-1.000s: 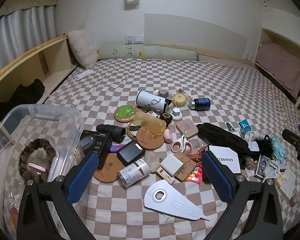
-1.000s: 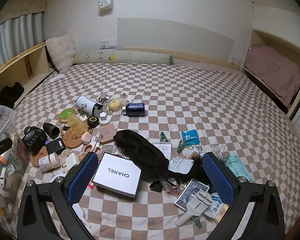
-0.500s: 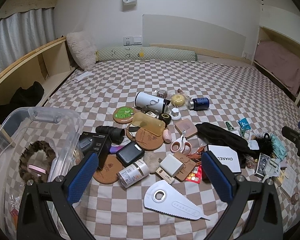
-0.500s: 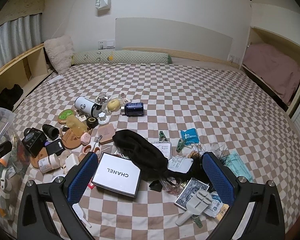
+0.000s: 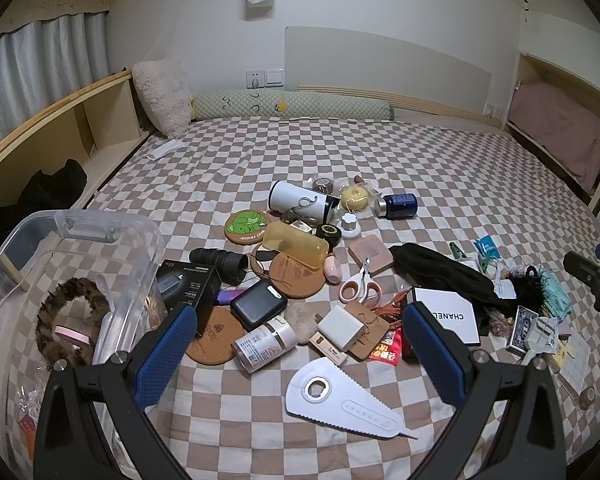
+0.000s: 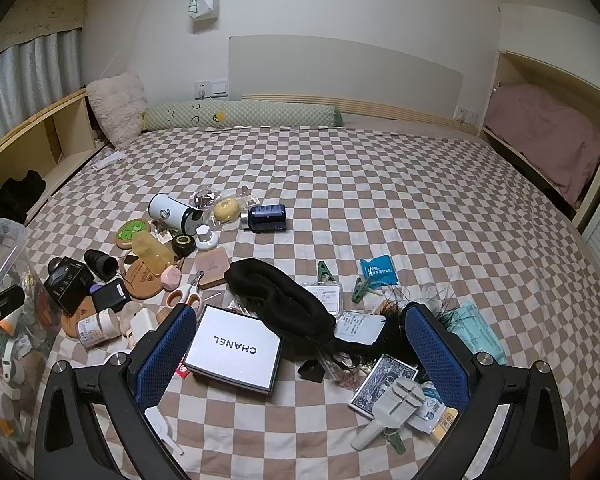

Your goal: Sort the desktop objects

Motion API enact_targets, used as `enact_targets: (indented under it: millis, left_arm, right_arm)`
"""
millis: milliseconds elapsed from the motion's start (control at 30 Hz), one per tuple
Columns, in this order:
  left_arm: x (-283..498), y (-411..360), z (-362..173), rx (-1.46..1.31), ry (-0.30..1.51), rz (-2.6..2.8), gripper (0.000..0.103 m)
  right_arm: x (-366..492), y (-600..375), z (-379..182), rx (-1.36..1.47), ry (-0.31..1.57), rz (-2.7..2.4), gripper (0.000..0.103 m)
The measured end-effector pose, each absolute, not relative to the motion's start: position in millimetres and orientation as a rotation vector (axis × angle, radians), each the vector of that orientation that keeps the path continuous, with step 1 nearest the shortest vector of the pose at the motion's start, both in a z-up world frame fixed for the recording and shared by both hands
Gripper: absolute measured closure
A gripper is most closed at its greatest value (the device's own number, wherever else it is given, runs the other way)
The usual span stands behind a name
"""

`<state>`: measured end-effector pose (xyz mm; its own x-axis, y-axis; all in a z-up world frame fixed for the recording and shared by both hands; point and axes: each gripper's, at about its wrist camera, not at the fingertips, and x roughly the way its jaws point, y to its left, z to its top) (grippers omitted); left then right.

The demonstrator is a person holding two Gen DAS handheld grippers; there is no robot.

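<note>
The clutter to be sorted lies in a dense heap on the checkered bedspread [image 5: 420, 168], near its front edge, with the clear plastic bin [image 5: 80, 240] at the front-left corner already holding a furry headband [image 5: 72, 320]. The left gripper [image 5: 300, 344] hangs spread wide and empty above a white pill bottle [image 5: 265, 343], a white charger [image 5: 339, 327] and a flat white serrated tool [image 5: 340, 396]. The right gripper [image 6: 300, 344] is likewise spread and empty, over the white Chanel box [image 6: 234, 350] and the black fabric pouch [image 6: 280, 300] that overlaps the box's far corner.

The likely trouble is the crowding. Things touch or overlap, so a closing finger could catch a neighbour: the cork coaster [image 5: 216, 336] under the bottle, or the red packet [image 5: 388, 350] beside the charger. The bottle lies on its side and may roll off the pads. Lifting the box would probably drag the pouch along. The black feathery tangle [image 6: 404, 320] near the right finger could snag.
</note>
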<state>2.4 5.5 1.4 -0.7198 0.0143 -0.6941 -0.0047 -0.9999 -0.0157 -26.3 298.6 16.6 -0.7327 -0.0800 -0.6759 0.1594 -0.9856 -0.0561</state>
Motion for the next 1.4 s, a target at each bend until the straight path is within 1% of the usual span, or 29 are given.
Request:
enact_targets:
  millis: [1200,1400]
  left_arm:
    - [3,5,0,-1.179,-0.009,2.906,0.0]
    - [2,5,-8,-1.221,0.007,2.89,0.0]
  right_arm:
    - [-29,298,13,1.116,0.178,-2.789,0.0]
    - [-30,294,5,1.149,0.216,-2.753,0.0]
